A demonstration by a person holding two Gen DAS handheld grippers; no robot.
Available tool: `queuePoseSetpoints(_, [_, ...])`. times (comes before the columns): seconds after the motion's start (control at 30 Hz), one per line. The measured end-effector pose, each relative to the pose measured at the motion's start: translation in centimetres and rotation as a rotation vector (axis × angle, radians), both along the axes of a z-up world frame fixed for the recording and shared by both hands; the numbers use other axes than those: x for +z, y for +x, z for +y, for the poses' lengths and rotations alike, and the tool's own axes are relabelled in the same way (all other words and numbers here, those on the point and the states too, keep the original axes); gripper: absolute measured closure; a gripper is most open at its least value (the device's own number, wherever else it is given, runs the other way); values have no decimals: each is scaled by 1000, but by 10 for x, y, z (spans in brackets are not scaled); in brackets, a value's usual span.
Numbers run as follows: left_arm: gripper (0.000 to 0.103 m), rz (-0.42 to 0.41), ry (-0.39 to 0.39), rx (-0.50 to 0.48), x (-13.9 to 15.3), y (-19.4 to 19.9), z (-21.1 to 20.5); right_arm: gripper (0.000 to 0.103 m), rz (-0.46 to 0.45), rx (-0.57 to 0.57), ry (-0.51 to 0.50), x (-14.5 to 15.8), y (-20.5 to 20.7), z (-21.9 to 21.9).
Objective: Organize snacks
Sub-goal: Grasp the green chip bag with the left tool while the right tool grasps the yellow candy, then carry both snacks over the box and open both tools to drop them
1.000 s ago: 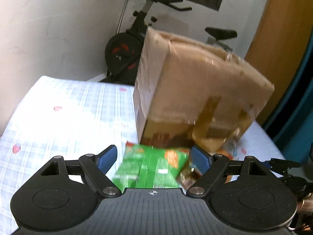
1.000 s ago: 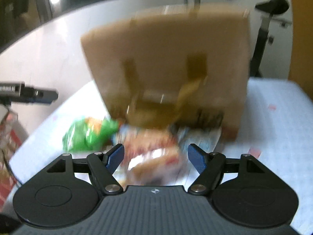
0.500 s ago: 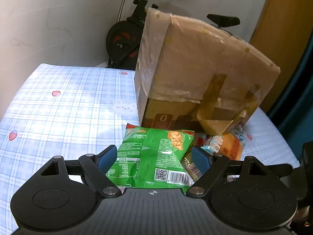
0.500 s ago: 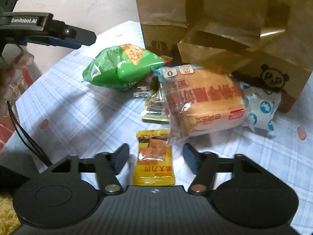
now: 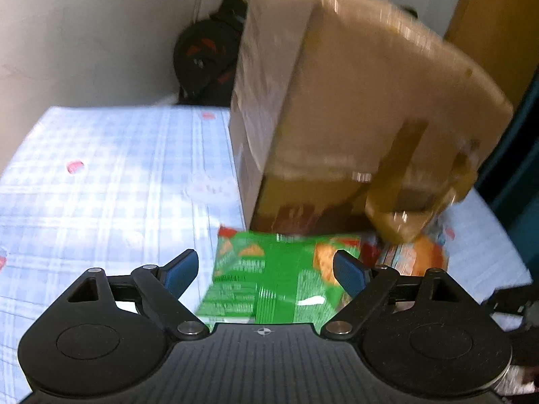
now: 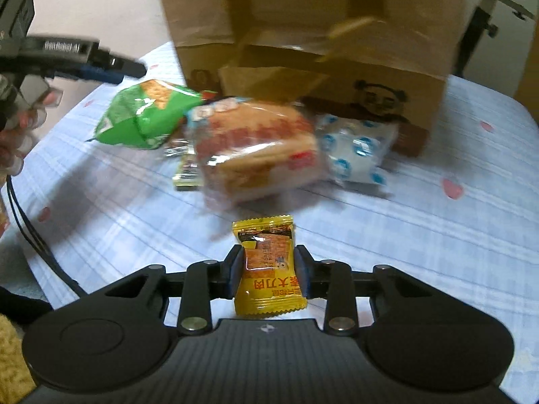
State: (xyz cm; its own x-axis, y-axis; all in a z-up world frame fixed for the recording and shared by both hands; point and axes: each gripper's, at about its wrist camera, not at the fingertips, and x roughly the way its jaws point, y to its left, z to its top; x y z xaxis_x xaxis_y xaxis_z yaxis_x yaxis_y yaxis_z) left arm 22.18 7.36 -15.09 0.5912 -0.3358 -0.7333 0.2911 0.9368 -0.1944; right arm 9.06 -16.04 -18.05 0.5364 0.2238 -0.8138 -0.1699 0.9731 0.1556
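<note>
Right tongs clenched on yellow packet, lifted for sorting. Left tongs spread wide over green bag, likely next.

Black tool, blue pads, silver screws

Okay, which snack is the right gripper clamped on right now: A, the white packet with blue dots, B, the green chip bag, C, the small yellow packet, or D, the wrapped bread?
C: in the right wrist view the right gripper has its jaws closed against both sides of the small yellow packet, while the green chip bag, wrapped bread and blue-dotted white packet lie farther off by the cardboard box.
</note>
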Motion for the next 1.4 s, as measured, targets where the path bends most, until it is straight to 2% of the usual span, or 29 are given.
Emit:
queuePoseSetpoints(0.27, [10, 53, 31, -38, -30, -12, -11, 68, -4, -31, -3, 1, -4, -11])
queuePoseSetpoints(0.33, [19, 24, 42, -39, -30, -19, -13, 69, -5, -29, -7, 2, -4, -12])
queuePoseSetpoints(0.5, [23, -36, 34, -24, -18, -40, -11, 69, -25, -51, 3, 5, -6, -18])
queuePoseSetpoints(0.7, [23, -112, -35, 25, 17, -70, 6, 69, -116, -110, 39, 34, -13, -41])
queuePoseSetpoints(0.9, [23, -237, -80, 31, 69, -83, 12, 69, -296, -154, 65, 92, -8, -63])
queuePoseSetpoints(1.07, [23, -398, -125, 26, 126, -85, 0, 69, -475, -126, 51, 148, 8, -68])
queuePoseSetpoints(1.23, [23, -538, -103, 7, 173, -56, -29, 69, -590, -72, -6, 184, 39, -62])
queuePoseSetpoints(1.4, [23, -581, -66, 20, 182, -3, -69, 69, -584, -79, 14, 188, 87, -63])
